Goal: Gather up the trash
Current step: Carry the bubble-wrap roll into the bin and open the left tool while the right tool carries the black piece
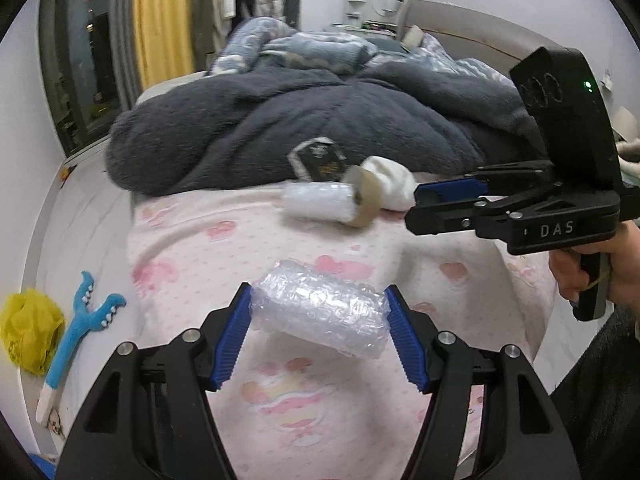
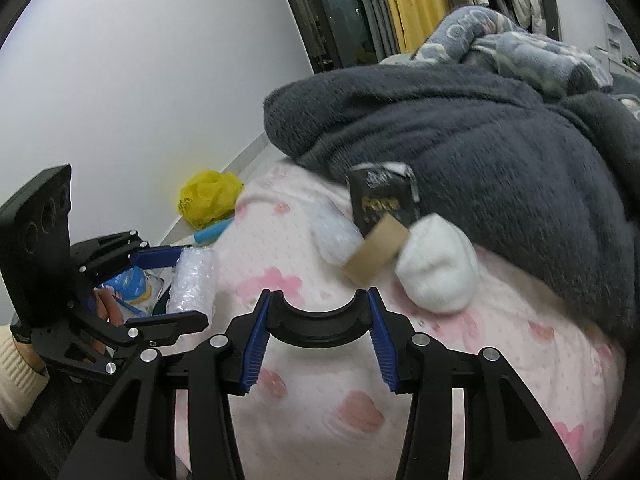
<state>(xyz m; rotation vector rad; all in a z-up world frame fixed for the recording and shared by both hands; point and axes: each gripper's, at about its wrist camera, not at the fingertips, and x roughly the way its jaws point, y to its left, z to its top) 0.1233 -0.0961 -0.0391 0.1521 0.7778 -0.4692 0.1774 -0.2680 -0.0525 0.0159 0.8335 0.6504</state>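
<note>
Blanket (image 1: pixel 280 128) behind cardboard roll (image 1: pixel 366 196).

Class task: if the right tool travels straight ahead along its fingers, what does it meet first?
Probably the brown cardboard tape ring ahead of the empty right tool, with the white sock just beside it; depth is uncertain.

We cannot read the blurred black packet (image 2: pixel 382 200), and the dark blanket (image 1: pixel 280 128) hides its lower back edge.

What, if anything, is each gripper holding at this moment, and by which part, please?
The left gripper clamps the bubble wrap roll by its two ends, fingers pressed on either side. The right gripper is open and holds nothing.
</note>
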